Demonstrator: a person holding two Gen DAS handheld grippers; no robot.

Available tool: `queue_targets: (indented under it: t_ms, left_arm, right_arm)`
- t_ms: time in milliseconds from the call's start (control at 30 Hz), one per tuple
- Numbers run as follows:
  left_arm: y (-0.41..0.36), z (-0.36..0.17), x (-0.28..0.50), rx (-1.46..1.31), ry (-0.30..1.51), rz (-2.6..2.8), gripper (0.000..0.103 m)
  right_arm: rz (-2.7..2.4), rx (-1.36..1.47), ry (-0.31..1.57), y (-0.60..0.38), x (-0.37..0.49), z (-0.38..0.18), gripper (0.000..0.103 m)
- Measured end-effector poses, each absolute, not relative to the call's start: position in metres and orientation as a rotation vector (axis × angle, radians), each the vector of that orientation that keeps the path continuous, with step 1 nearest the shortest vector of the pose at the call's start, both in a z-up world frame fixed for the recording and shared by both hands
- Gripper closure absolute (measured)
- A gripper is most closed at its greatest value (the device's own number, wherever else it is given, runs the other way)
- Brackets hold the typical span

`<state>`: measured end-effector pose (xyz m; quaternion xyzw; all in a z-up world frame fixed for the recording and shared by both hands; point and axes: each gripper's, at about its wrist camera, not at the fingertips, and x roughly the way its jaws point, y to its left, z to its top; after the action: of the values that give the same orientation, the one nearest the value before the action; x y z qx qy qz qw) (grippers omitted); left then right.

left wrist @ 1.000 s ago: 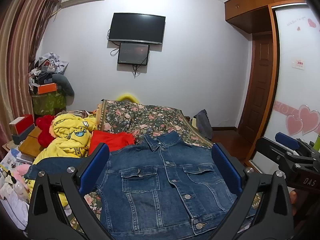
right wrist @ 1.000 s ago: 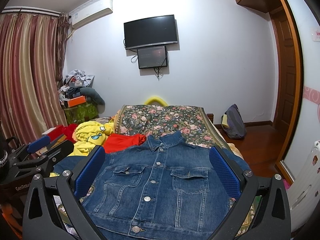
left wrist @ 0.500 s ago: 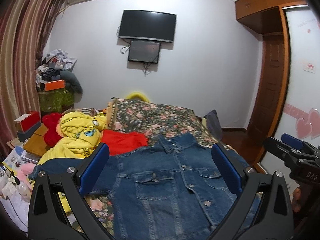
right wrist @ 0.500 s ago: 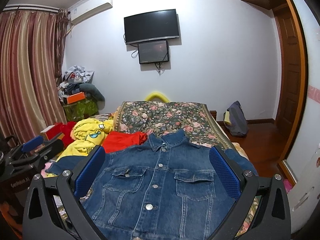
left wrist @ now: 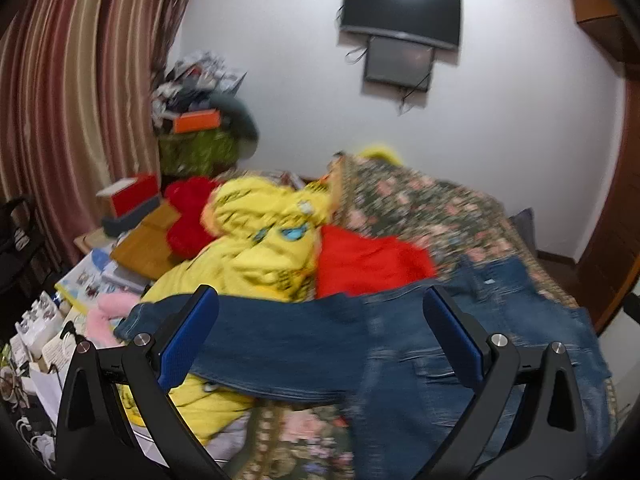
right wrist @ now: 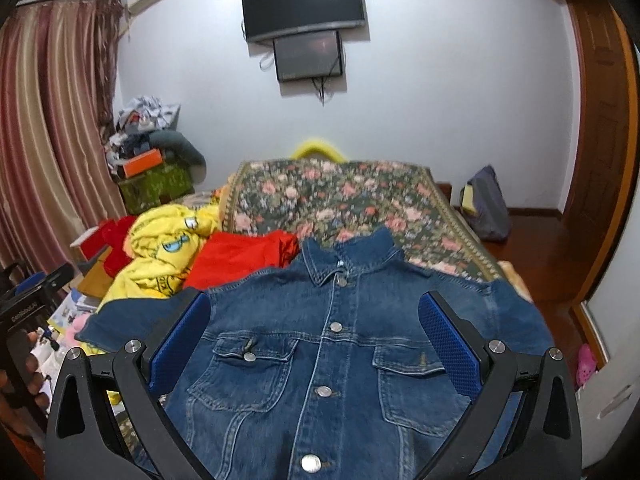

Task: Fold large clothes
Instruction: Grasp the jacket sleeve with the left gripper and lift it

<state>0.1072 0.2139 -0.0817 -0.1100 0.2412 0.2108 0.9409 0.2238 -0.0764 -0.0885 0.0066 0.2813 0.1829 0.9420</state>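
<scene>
A blue denim jacket [right wrist: 328, 360] lies front-up and buttoned on the floral bed cover [right wrist: 344, 196], collar toward the far wall. My right gripper [right wrist: 314, 344] is open and empty, hovering above the jacket's chest. In the left wrist view my left gripper [left wrist: 320, 340] is open and empty, above the jacket's left sleeve [left wrist: 256, 344], which stretches out to the left. The jacket body [left wrist: 460, 368] is at the right of that view, blurred. The left gripper also shows at the left edge of the right wrist view [right wrist: 32, 296].
A yellow cartoon garment [left wrist: 260, 248], a red garment [left wrist: 368, 260] and a red plush [left wrist: 188, 216] lie left of the jacket. Boxes, papers and clutter [left wrist: 80, 292] fill the bedside at left. A striped curtain [left wrist: 72, 100], a wall TV [right wrist: 304, 4] and a wooden door [right wrist: 600, 120] surround the bed.
My left gripper has swung to the left, from facing the jacket's chest to over its left sleeve and the pile beside it. My right gripper has moved slightly closer to the jacket.
</scene>
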Motion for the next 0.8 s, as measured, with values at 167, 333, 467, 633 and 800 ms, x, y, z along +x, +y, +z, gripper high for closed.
queue_targets:
  t_ms: [167,333,467,633,800]
  left_arm:
    - [0.278,-0.125,0.113,-0.357,0.59,0.435,0.0]
    - [0.325,-0.176,0.115,-0.501,0.736,0.434,0.0]
    - [0.359,-0.22,0.108,-0.673,0.819,0.419,0.0]
    - [0.399,-0.266,0.097,-0.907,0.839,0.396,0.008]
    - [0.433,-0.29,0.092,-1.039,0.803,0.39,0.018]
  right_arm:
    - [0.351,-0.001,0.723,-0.052,0.264,-0.118,0.0]
    - [0.374,-0.112,0.835,-0.022,0.291,-0.146,0.0]
    - [0.407,-0.154,0.899,-0.009,0.306,-0.162,0.0]
    - [0.422,-0.194,0.954,-0.001,0.313,-0.176,0.0]
    - [0.422,-0.18,0.999,-0.001,0.32,-0.188,0.0]
